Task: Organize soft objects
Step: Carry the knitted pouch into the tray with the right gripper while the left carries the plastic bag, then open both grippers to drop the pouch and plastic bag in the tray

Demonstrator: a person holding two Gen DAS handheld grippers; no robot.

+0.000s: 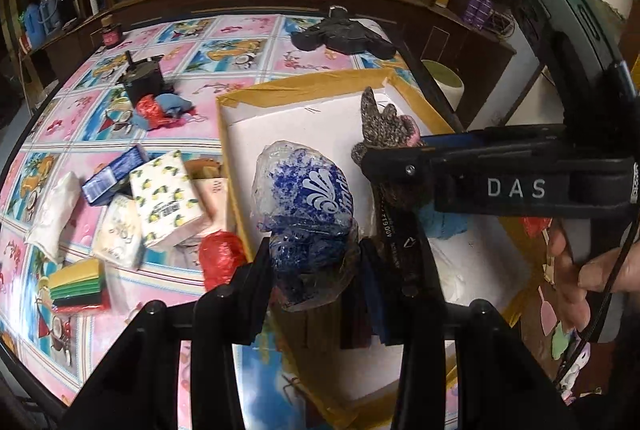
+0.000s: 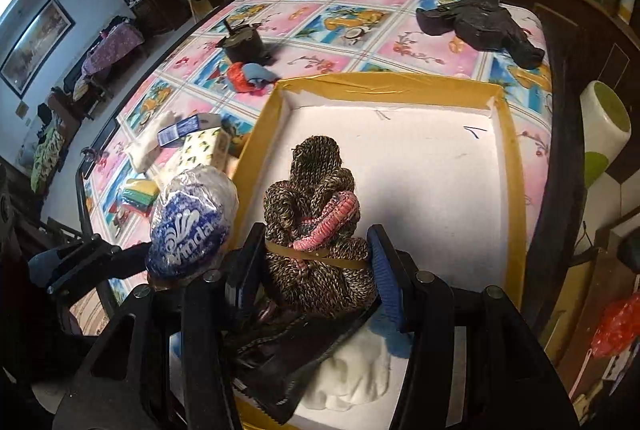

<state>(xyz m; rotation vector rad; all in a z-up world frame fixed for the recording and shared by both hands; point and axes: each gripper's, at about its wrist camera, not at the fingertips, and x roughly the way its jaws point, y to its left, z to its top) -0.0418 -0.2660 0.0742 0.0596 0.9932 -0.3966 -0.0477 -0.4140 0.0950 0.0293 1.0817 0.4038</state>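
My left gripper (image 1: 314, 254) is shut on a crumpled clear-and-blue plastic bag (image 1: 308, 197), held over the near left rim of a cardboard box (image 1: 304, 85) with a white floor and yellow-taped edges. My right gripper (image 2: 316, 242) is shut on a bundle of brown knitted gloves (image 2: 316, 197) with a pink cuff and a rubber band around it, above the box (image 2: 384, 81). Each view shows the other gripper: the right gripper (image 1: 380, 185) reaches in from the right, and the left gripper (image 2: 160, 266) holds the plastic bag (image 2: 188, 226) at the left.
A white soft item (image 2: 352, 374), a blue cloth (image 2: 384, 330) and a dark item (image 2: 280, 350) lie in the box's near end. Left of the box lie tissue packs (image 1: 164, 197), stacked sponges (image 1: 80, 286), a red bag (image 1: 220, 262) and a red-and-blue pile (image 1: 160, 109). A black object (image 1: 344, 37) sits behind.
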